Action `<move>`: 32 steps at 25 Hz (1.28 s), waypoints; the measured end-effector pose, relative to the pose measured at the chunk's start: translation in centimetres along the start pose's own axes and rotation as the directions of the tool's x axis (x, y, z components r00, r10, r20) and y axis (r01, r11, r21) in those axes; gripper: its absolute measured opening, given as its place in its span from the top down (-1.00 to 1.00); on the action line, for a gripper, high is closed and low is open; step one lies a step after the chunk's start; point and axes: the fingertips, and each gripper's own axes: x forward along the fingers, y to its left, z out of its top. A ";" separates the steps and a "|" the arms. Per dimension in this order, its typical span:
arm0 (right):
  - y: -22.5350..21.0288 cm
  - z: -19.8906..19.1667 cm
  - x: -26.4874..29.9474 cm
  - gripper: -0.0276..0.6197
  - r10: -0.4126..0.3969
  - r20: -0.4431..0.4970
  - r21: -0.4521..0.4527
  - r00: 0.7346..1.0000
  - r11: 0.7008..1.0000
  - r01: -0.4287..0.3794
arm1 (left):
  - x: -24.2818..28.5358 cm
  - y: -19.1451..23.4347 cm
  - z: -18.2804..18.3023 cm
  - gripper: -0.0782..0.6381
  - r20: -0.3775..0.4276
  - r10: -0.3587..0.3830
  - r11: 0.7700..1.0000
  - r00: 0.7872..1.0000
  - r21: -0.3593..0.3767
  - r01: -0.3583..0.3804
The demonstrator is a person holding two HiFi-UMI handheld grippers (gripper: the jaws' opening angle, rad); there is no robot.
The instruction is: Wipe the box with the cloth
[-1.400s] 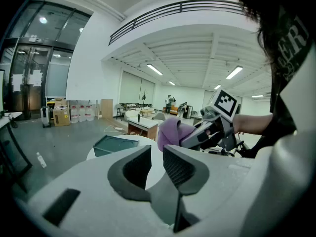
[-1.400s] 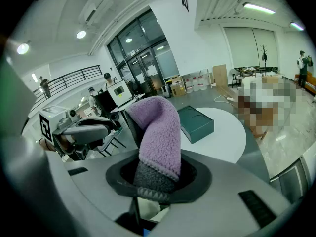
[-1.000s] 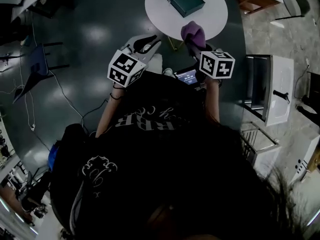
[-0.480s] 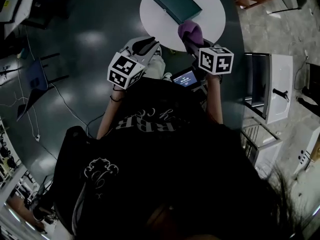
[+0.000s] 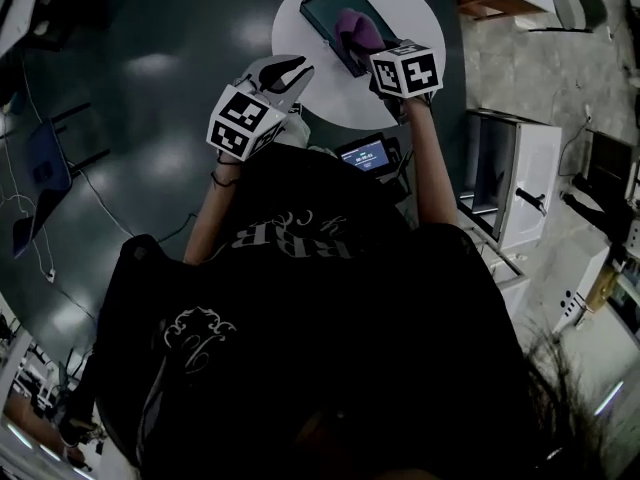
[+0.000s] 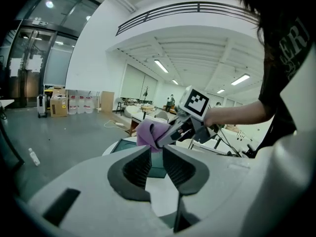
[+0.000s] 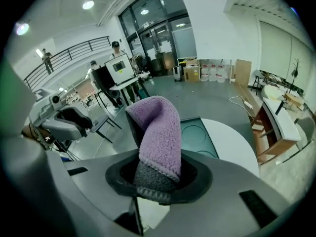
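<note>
Box lies flat on round table, 12 o'clock from me. My right gripper clamped tight on purple cloth. Free end sticks out past jaws so fabric, not plastic, meets lid. Cloth over box's 4 o'clock half; contact unclear. My left gripper at box's 8 o'clock, jaws showing narrow gap, nothing in it. Held clear of wipe path, probably on standby to steady box.

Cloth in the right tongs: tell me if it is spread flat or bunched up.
Bunched up. The cloth, clamped in the right tongs, stands folded over in a hump.
</note>
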 end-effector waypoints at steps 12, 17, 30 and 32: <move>-2.5 2.2 9.5 0.59 0.095 -0.263 -0.172 0.960 0.975 -0.144 | 3.3 3.0 -0.4 0.60 -0.020 -0.003 0.998 1.000 -0.057 0.002; -1.8 1.0 11.9 0.59 0.138 -0.359 -0.266 0.923 0.933 -0.242 | 2.5 3.6 -0.7 0.60 -0.025 0.085 0.993 0.996 -0.076 -0.087; -12.1 0.9 11.9 0.59 0.073 -0.352 -0.254 0.933 0.952 -0.170 | 4.0 -1.1 0.3 0.60 0.005 0.276 0.947 0.961 -0.174 -0.271; -13.9 0.7 11.4 0.59 0.063 -0.346 -0.229 0.936 0.962 -0.149 | 4.3 -1.5 0.7 0.60 0.016 0.296 0.942 0.955 -0.172 -0.289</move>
